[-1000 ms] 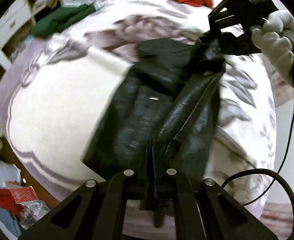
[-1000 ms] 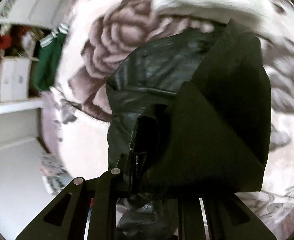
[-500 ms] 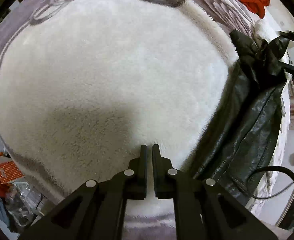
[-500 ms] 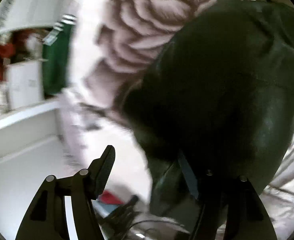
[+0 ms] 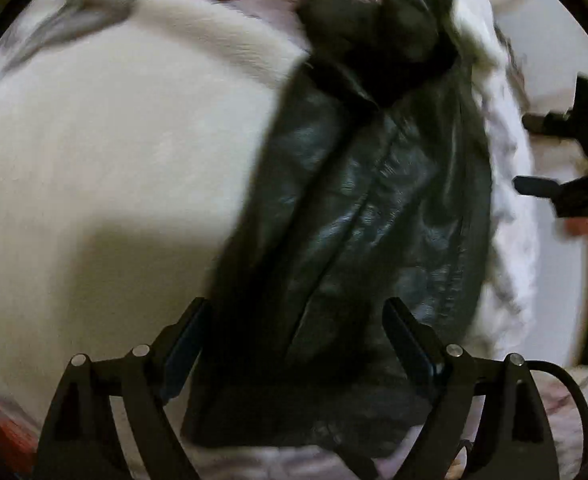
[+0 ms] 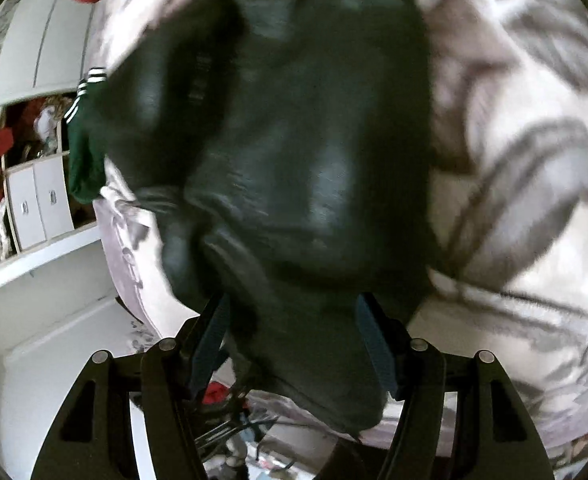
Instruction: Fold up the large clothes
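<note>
We see the black leather jacket (image 5: 374,208) lying on the bed's fleecy blanket (image 5: 114,168), its long axis running from lower centre to upper right. Our left claw (image 5: 296,332) is opening astride its near end; our right claw (image 6: 290,328) stands apart over it. White shelves (image 6: 38,200) sit left.
</note>
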The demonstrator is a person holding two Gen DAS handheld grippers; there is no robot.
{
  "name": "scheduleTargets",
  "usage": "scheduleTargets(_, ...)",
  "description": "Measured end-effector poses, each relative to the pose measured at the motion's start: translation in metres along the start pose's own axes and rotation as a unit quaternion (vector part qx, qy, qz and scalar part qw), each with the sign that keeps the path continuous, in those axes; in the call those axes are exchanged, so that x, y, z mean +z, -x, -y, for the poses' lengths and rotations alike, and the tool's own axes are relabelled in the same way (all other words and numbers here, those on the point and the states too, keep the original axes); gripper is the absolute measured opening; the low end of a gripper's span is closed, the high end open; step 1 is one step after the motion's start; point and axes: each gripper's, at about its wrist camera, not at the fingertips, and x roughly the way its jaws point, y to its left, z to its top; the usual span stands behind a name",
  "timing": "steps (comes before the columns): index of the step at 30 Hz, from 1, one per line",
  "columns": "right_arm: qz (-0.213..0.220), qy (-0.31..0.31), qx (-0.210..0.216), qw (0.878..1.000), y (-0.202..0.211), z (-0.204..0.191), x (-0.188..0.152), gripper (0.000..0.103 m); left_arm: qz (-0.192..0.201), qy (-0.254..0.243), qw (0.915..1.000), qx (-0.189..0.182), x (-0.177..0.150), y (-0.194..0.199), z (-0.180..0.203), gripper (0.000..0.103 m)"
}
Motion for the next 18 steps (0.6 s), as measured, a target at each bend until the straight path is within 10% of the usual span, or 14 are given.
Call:
scheduleTargets(1, -0.001, -0.009, 0.004, 1.0, -0.004, 0.01, -0.002, 0.067, 0.013, -0.023, 0.9995, 0.018, -0.002, -0.001, 0.009, 0.05)
scheduleTargets(3, 0.0, -0.026, 0.003, 1.0, -0.006, 0.027, -0.005, 0.067, 0.029, -0.028, 0.998, 0.047, -0.005, 0.002, 0.015, 0.012)
scheduleTargets(14, 0.034, 0.059, 0.023, 0.997, 0.029, -0.032, 0.022, 0.065, 0.055, 0.079, 0.9954, 0.007, -0.033, 0.035, -0.007, 0.007)
scheduleTargets(18, 0.027, 0.136, -0.001, 0.99, -0.014, -0.113, 0.066, 0.019, 0.057, 0.089, 0.9944, -0.002, -0.033, 0.033, -0.006, 0.008)
